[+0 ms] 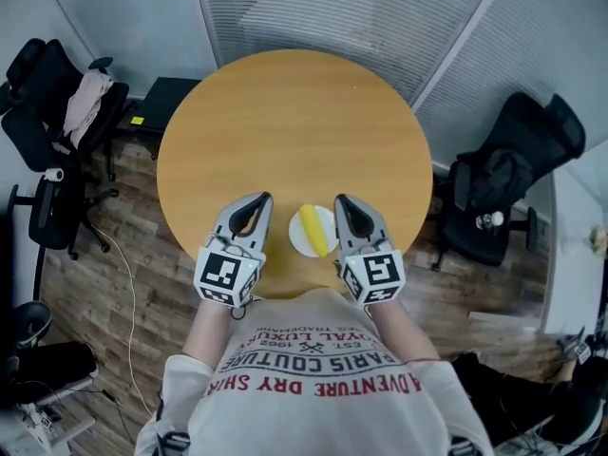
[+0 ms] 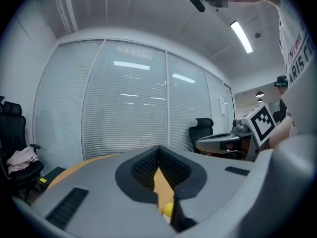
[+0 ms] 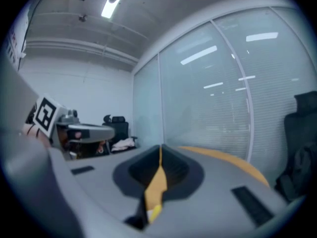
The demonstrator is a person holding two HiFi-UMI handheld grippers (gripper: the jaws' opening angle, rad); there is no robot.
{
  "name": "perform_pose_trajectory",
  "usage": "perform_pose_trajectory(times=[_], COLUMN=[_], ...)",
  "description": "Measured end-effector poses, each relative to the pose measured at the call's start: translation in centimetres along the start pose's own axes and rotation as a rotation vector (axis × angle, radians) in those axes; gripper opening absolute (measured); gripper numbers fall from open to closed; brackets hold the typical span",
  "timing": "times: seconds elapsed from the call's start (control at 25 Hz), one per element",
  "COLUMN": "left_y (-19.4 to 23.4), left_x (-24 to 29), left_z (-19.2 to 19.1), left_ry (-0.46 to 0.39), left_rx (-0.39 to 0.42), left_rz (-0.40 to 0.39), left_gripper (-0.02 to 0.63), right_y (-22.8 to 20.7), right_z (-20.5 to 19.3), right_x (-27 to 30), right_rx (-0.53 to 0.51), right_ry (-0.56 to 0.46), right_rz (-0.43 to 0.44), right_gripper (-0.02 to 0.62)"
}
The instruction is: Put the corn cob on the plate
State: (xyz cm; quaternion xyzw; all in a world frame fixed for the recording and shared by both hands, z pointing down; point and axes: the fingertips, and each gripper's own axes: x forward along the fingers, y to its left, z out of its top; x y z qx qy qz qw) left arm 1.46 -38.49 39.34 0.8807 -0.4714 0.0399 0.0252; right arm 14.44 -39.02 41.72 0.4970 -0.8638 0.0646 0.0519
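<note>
A yellow corn cob (image 1: 311, 227) lies on a small white plate (image 1: 295, 242) at the near edge of the round wooden table (image 1: 294, 122). My left gripper (image 1: 263, 198) hangs just left of the plate and my right gripper (image 1: 340, 200) just right of it, both shut with nothing in them and pointing away from me. In the left gripper view the jaws (image 2: 158, 148) meet at the tips, and a bit of the cob (image 2: 168, 209) shows low between them. The right gripper view shows its jaws (image 3: 160, 147) closed too, with a yellow sliver of the cob (image 3: 154, 212) beneath.
A black office chair (image 1: 57, 112) draped with clothing stands left of the table. Another black chair (image 1: 503, 188) with a bag stands at the right. A glass wall with blinds (image 1: 361, 8) runs behind the table. The person's shirt (image 1: 313, 378) fills the bottom.
</note>
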Motion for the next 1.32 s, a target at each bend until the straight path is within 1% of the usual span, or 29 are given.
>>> perform_pose_trajectory(times=[0.24, 0.64, 0.84, 1.08, 1.32], left_y=[-0.5, -0.6, -0.8, -1.2, -0.6], left_x=[-0.2, -0.5, -0.3, -0.1, 0.0], left_z=[0.5, 0.3, 0.2, 0.2, 0.1], left_ry=[-0.008, 0.002, 0.004, 0.004, 0.009], left_rx=[0.004, 0.006, 0.002, -0.002, -0.03], left_rz=[0.001, -0.004, -0.006, -0.03, -0.027], left_gripper=[0.034, 0.034, 0.034, 0.034, 0.034], right_y=[0.3, 0.9, 0.6, 1.1, 1.4], right_z=[0.8, 0.5, 0.2, 0.4, 0.5], right_x=[-0.9, -0.8, -0.8, -0.5, -0.3], right_rx=[0.002, 0.016, 0.021, 0.016, 0.033], right_ry=[-0.036, -0.029, -0.024, -0.02, -0.021], right_rz=[0.005, 0.022, 0.016, 0.018, 0.035], right_gripper=[0.03, 0.029, 0.029, 0.029, 0.029])
